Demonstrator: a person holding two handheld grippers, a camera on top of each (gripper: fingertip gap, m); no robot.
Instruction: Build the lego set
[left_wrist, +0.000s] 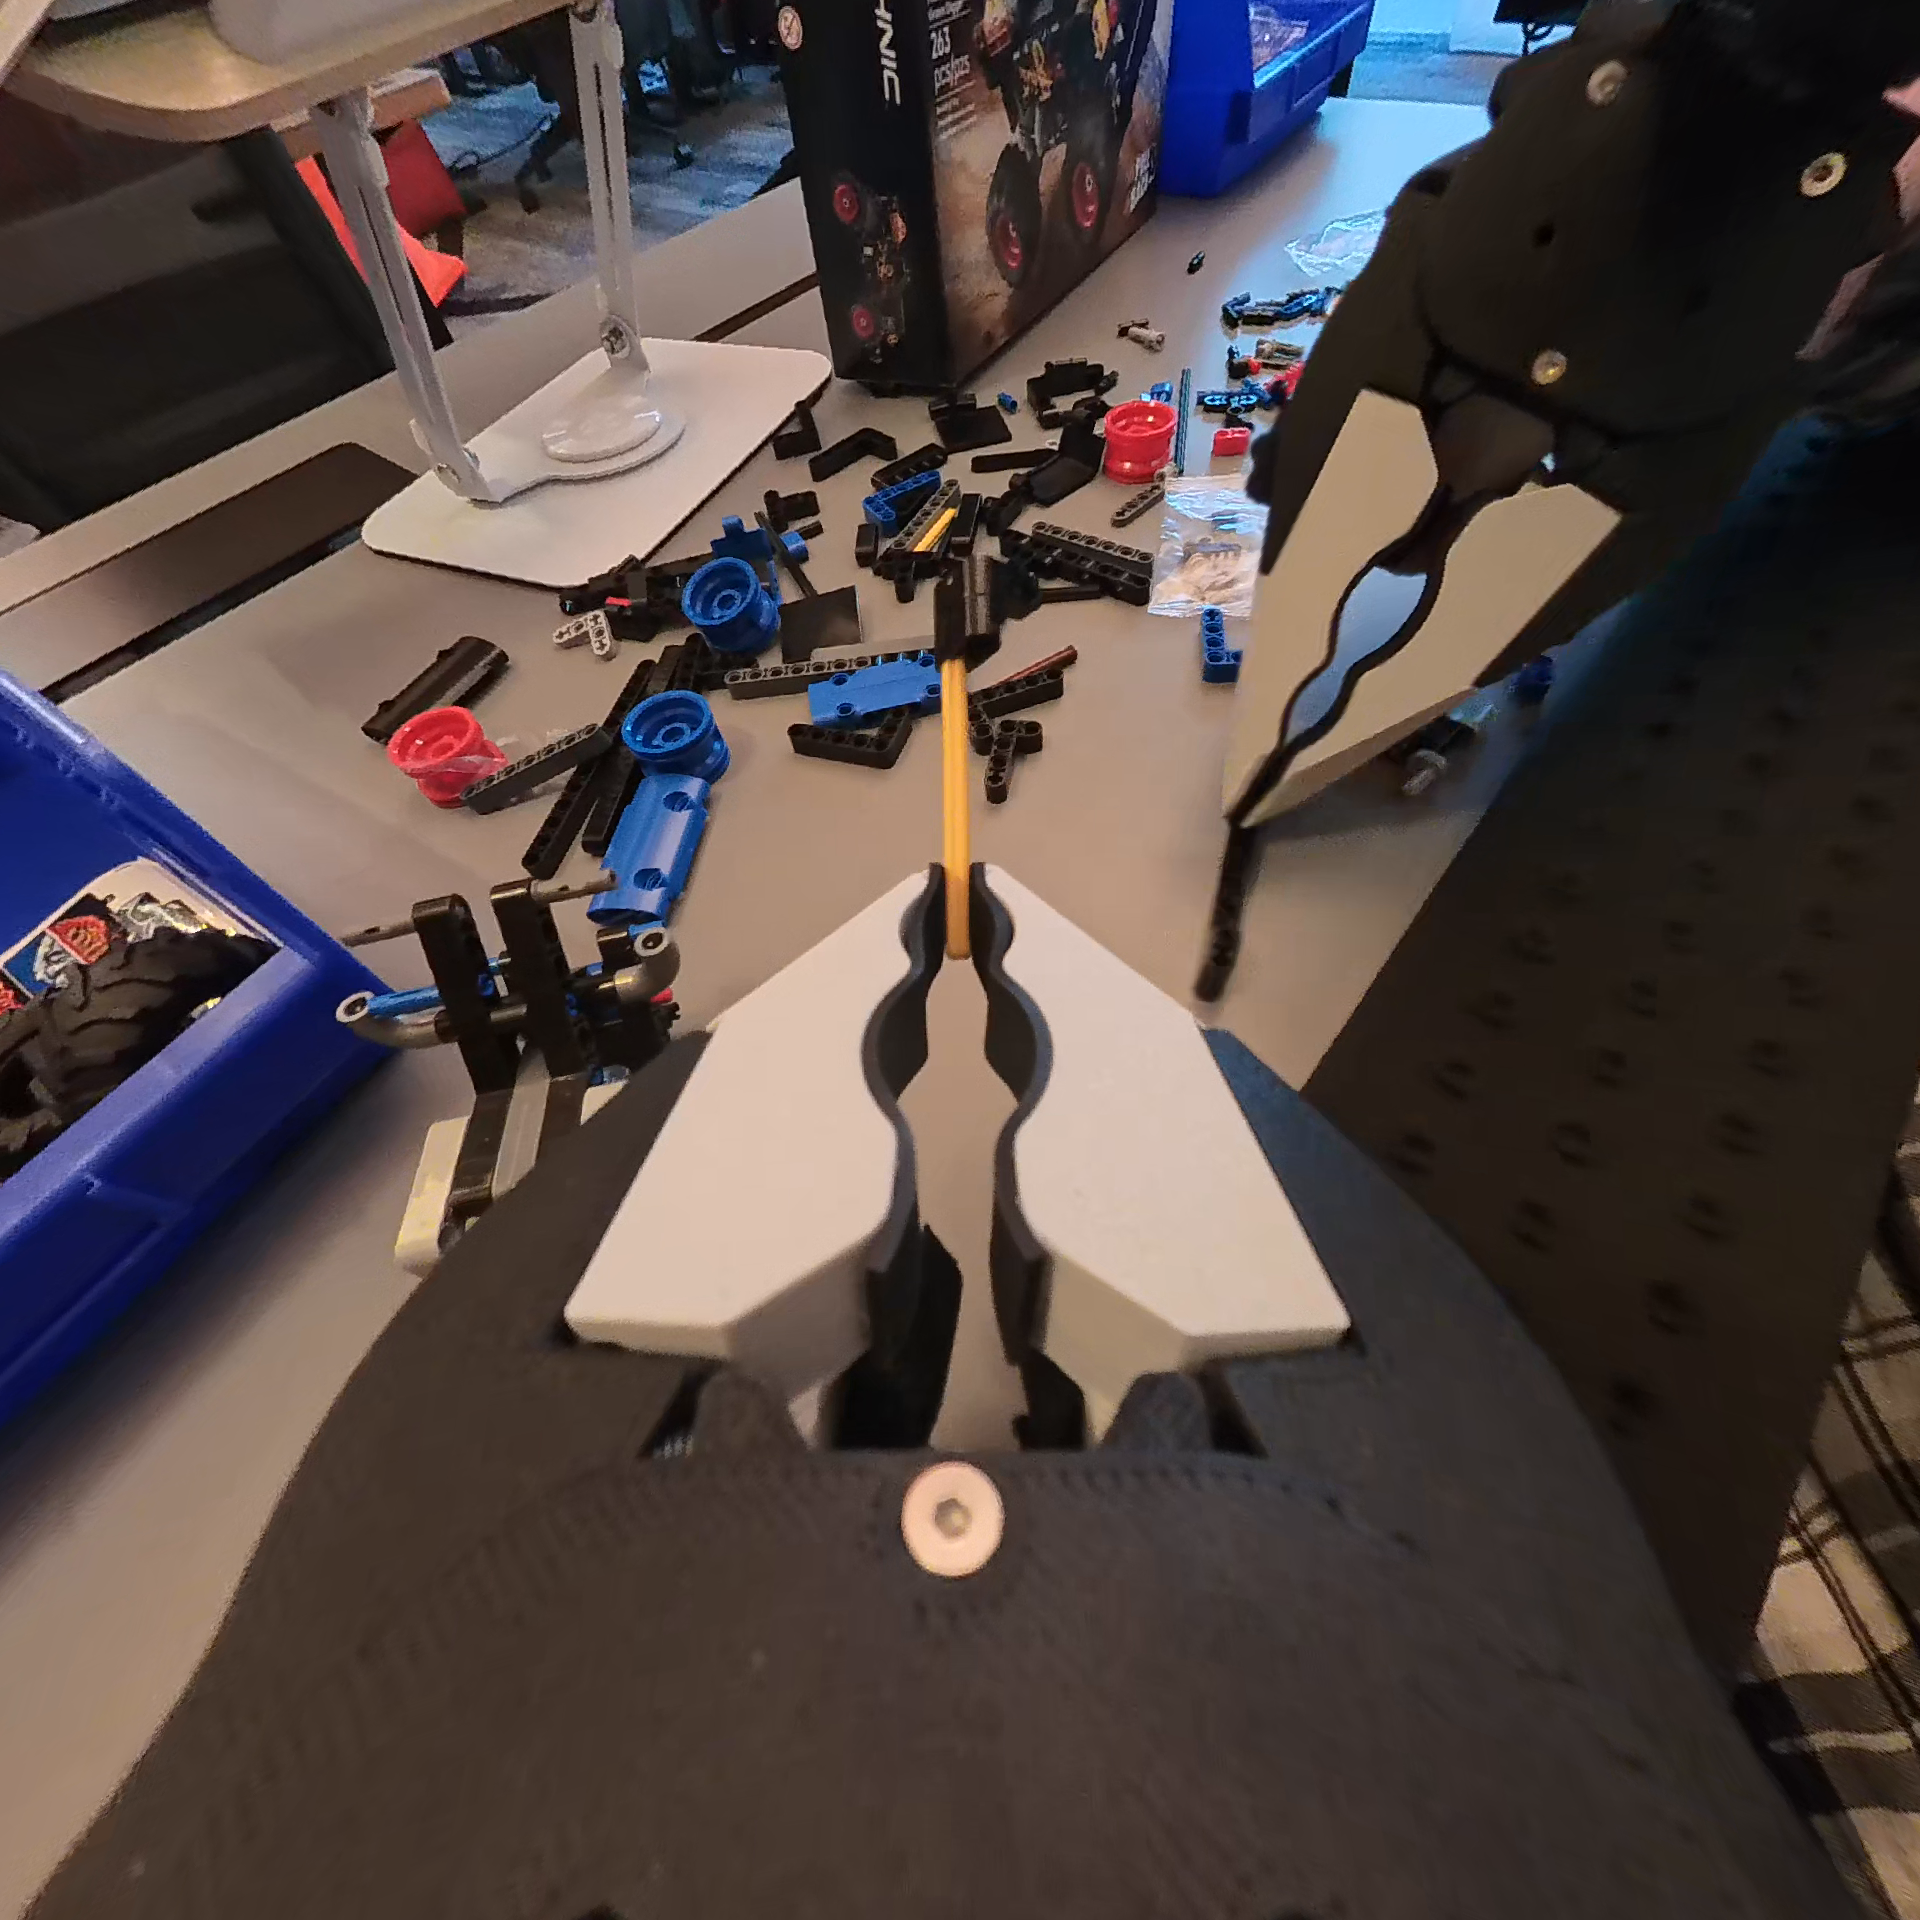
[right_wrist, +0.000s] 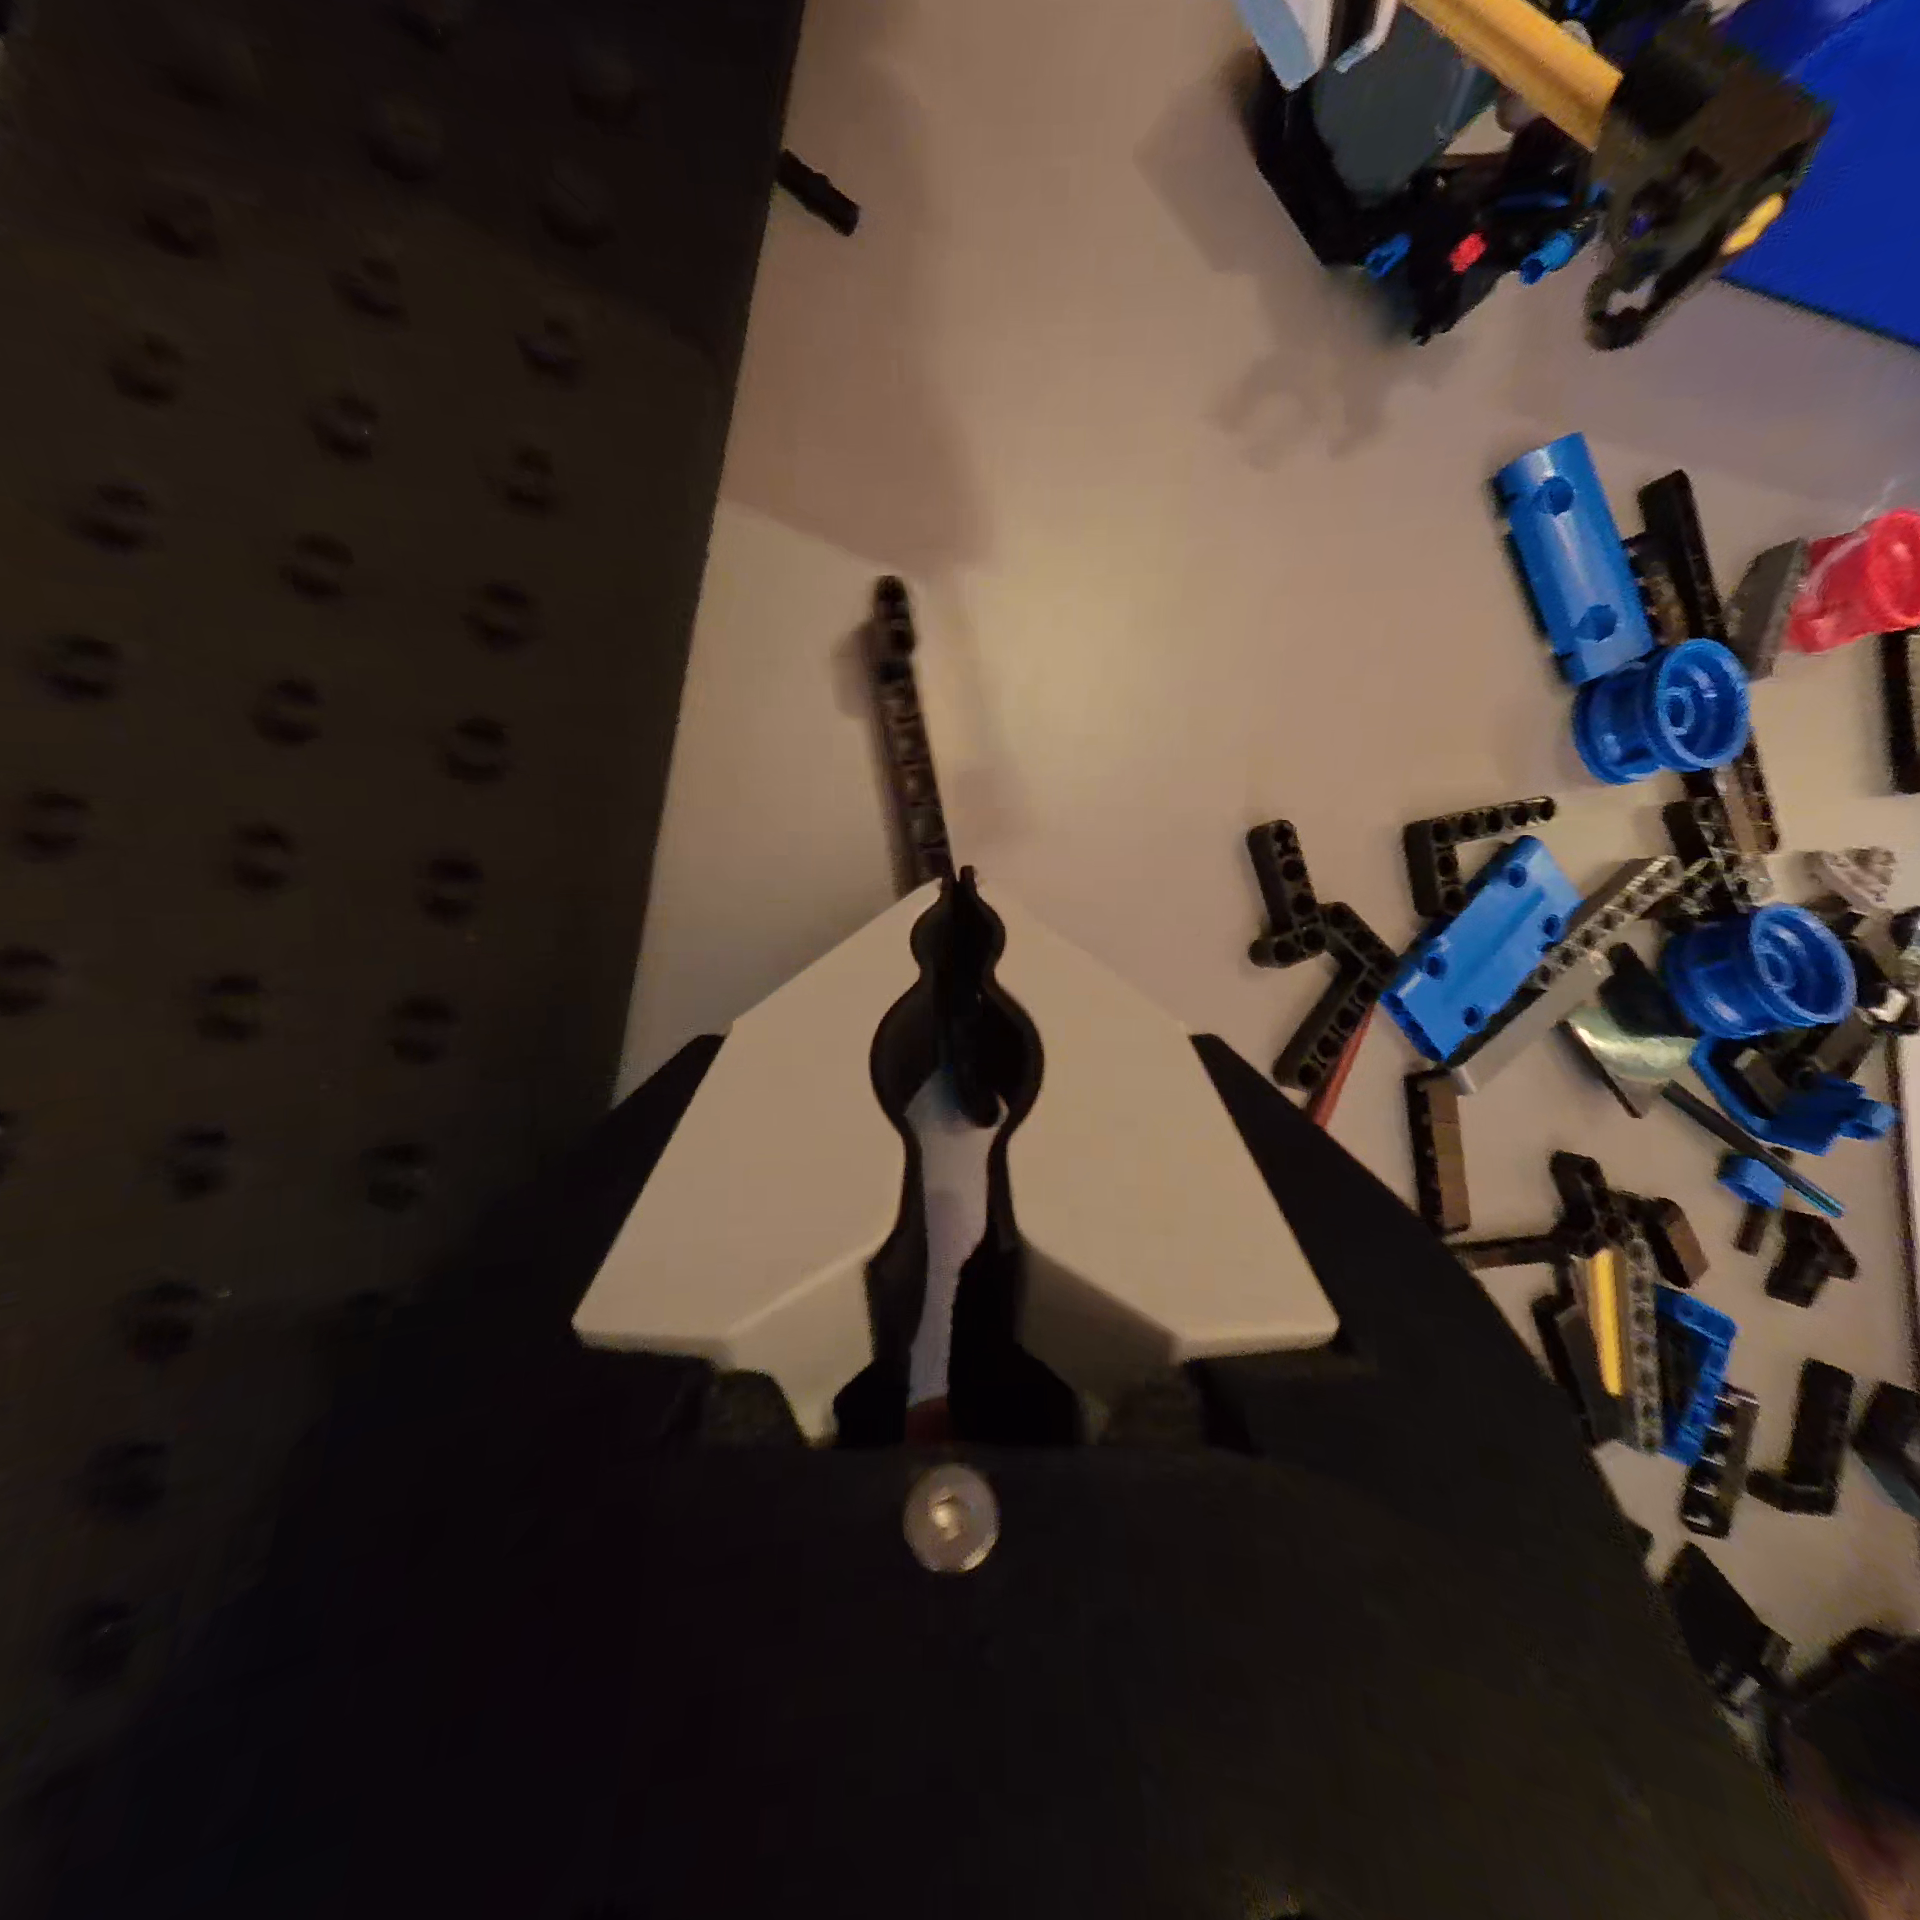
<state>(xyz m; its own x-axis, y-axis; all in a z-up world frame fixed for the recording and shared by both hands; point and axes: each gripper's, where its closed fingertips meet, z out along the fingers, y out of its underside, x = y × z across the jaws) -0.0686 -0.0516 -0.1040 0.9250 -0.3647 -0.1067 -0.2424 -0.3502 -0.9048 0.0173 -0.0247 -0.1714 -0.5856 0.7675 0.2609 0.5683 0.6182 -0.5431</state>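
**Two pieces gripped, ready to be joined**

Nearest you in the left wrist view, your left tool (left_wrist: 957, 914) is clamped on a thin yellow rod (left_wrist: 956, 790), pinched at its near end between the wavy black liners of the pale grey fingers (left_wrist: 790, 1101). The rod runs straight up the middle of the frame and carries a small black connector block (left_wrist: 964, 613) at its far tip. Keep that grip firm and level, since a smooth, slim rod held by one end will likely swing or twist if pushed sideways.

In the right wrist view, your right tool (right_wrist: 961, 894) is closed on a long black beam with holes (right_wrist: 909, 748), holding it at one end so that the rest reaches toward the top of the frame, above the grey desk (right_wrist: 1091, 520). If the beam goes on the rod, line up the hole with the tip before pressing, and push along the rod, not across it.

At the lower left of the left view stands the part-built frame (left_wrist: 520, 997), black beams with blue pins and grey curved tubes, next to a blue bin (left_wrist: 156, 1091) holding knobbly black tyres. Further up the frame the loose pieces lie scattered: glossy blue hubs (left_wrist: 675, 732), red hubs (left_wrist: 447, 748), blue panels and matt black beams. Beyond them stand the set's box (left_wrist: 977, 177) and a white stand (left_wrist: 603, 457).
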